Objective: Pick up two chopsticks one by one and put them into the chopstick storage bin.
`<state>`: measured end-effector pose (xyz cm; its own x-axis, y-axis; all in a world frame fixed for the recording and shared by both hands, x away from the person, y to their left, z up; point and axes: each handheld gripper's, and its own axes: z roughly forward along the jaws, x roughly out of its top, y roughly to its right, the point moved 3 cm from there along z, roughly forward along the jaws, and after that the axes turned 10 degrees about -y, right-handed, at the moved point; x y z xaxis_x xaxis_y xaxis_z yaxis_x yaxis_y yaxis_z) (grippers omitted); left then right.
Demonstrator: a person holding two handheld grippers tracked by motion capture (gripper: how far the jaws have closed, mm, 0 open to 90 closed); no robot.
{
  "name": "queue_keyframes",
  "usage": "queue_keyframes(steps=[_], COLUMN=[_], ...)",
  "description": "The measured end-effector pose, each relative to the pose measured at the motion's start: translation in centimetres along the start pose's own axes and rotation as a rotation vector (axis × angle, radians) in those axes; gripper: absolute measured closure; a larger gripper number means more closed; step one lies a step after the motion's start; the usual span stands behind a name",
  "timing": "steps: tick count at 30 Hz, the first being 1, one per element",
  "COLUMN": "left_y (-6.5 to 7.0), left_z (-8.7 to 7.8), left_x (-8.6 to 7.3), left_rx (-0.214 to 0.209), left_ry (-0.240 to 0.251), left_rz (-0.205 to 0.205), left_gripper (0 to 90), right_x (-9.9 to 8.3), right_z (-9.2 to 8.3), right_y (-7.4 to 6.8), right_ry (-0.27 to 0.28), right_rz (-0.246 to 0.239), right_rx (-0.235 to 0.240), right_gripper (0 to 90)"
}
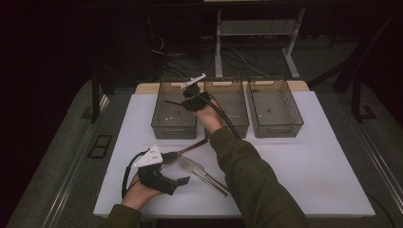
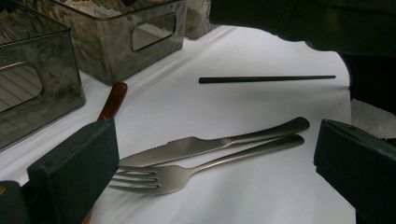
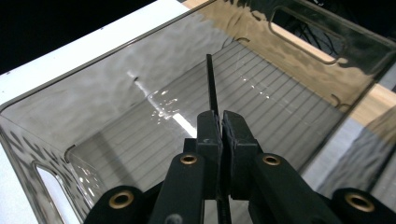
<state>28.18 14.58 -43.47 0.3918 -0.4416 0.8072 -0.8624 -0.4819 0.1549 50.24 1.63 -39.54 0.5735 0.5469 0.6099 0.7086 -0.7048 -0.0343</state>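
Starting on the left, our left gripper [image 1: 183, 180] sits idle with its jaws wide apart, right by the fork [image 2: 187, 175] and knife [image 2: 210, 142]; one nudge could scatter them. Over the leftmost bin [image 1: 161, 127], our right gripper [image 3: 219, 126] is clamped tight on a black chopstick [image 3: 211, 84], which hangs above the bin floor. It could pivot in that thin grip, or catch the wall and bounce out when dropped.
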Motion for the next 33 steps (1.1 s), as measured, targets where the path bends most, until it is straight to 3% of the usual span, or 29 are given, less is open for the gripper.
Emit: queue_keyframes(steps=[7,10,15,26,27,33], left_y=[0.1,0.1,0.1,0.0,0.0,0.0], left_z=[0.1,0.1,0.1,0.1,0.2,0.2], left_x=[0.0,0.1,0.0,0.0,0.0,-0.1], left_rx=[-0.002,-0.005,-0.006,0.0,-0.001,0.005], left_ry=[-0.001,-0.003,-0.005,-0.008,-0.007,-0.016], left_rz=[0.001,0.003,0.004,0.007,0.002,0.006], left_gripper=[0.0,0.0,0.0,0.0,0.0,0.0], right_x=[-0.3,-0.2,-0.2,-0.1,-0.3,-1.3], right_z=[1.2,1.3,1.0,-2.3,-3.3,-5.8], right_y=[-0.6,-0.8,-0.8,-0.5,-0.4,-0.1], right_ry=[-0.03,-0.031,-0.022,0.021,0.034,0.063], right_rz=[-0.001,0.001,0.013,0.008,0.0,-0.02], right_rx=[0.007,0.031,0.049,0.11,0.144,0.142], right_gripper=[84.8,83.7,70.7,50.1,48.3,43.4])
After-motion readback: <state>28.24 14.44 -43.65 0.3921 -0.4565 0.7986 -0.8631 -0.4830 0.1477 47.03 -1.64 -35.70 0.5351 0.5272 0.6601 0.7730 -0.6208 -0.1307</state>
